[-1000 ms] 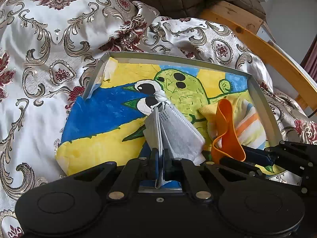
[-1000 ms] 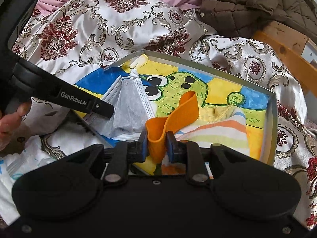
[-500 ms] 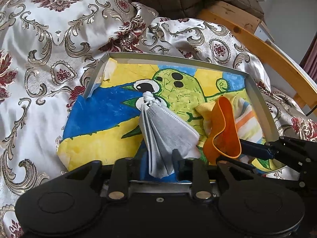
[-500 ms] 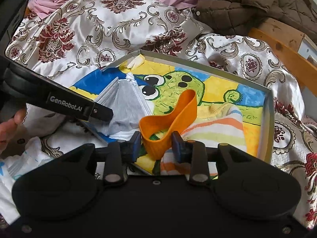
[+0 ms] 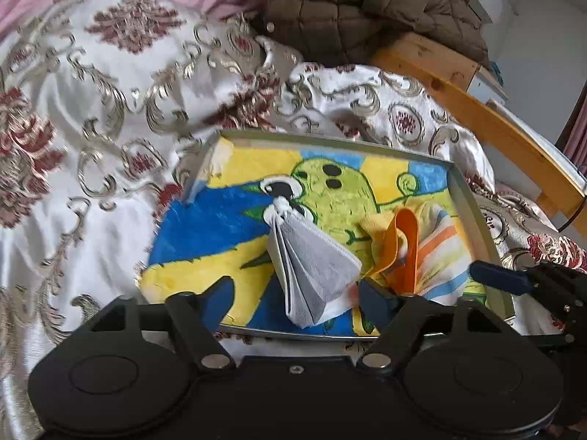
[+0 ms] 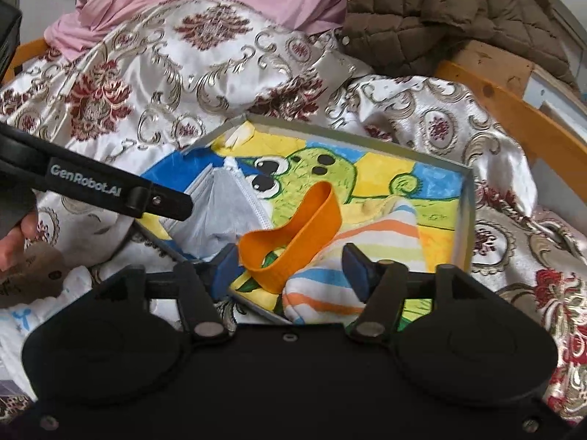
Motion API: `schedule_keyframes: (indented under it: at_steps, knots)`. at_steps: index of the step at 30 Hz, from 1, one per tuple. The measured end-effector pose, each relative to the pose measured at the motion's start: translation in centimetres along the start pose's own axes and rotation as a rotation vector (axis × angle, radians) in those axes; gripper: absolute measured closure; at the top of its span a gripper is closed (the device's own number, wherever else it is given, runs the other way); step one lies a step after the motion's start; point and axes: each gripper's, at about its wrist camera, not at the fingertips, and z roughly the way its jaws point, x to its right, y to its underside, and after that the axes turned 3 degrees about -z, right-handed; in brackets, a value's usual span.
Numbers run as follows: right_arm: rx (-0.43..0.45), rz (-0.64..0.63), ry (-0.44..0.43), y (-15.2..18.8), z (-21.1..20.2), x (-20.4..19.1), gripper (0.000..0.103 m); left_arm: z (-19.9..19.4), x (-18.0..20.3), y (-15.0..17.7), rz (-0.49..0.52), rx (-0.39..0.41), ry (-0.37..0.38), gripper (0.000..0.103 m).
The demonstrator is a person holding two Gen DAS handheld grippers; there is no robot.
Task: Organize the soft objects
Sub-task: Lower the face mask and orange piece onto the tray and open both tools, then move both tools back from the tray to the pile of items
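Left gripper (image 5: pixel 297 297) has its jaws spread wide, they've just been opening, and the grey face mask (image 5: pixel 312 267) sits loose between them with neither pad pressing on it. Same story for the right gripper (image 6: pixel 290 267): jaws just opened, partway wide, with the orange band (image 6: pixel 290 231) lying free in the gap on top of the striped sock (image 6: pixel 352 256).

Left wrist view shows the mask's shape best: a folded fan, wide end toward the gripper, narrowing away to a knotted white tip that points at the cartoon eye on the tray's picture. So its long axis runs straight out from the gripper. The right gripper's blue pads poke in at the right edge.

Right wrist view gives the band better: a flat loop, long axis slanting away and to the right, open end nearest the gripper. It also catches the left gripper's arm and a bit of the person's hand (image 6: pixel 16 242) off to the left.

Everything rests inside the shallow grey tray (image 6: pixel 464 227), which sits on a patterned satin bedspread (image 5: pixel 91 110). Beyond that, a brown quilted jacket (image 6: pixel 440 11).
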Motion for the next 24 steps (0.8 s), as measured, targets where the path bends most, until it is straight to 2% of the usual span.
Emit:
schedule_keyframes:
  at_steps: [3, 7, 8, 14, 24]
  knots:
    - [0.034, 0.028, 0.008, 0.0, -1.8, 0.5, 0.027, -1.6, 0.1, 0.2, -0.016, 0.038, -0.013, 0.01]
    - [0.089, 0.07, 0.018, 0.3, -4.8, 1.2, 0.005, -4.0, 0.2, 0.6, -0.03, 0.089, -0.024, 0.005]
    - [0.106, 0.078, 0.024, 0.4, -5.6, 1.3, 0.003, -4.7, 0.2, 0.7, -0.036, 0.1, -0.029, 0.003]
    - [0.195, 0.119, 0.032, 0.9, -10.6, 1.7, 0.001, -8.7, 0.2, 2.1, -0.088, 0.141, -0.036, 0.001]
    - [0.29, 0.15, 0.049, 2.0, -18.8, 0.7, 0.001, -15.1, 1.8, 5.1, -0.038, 0.229, -0.02, 0.001]
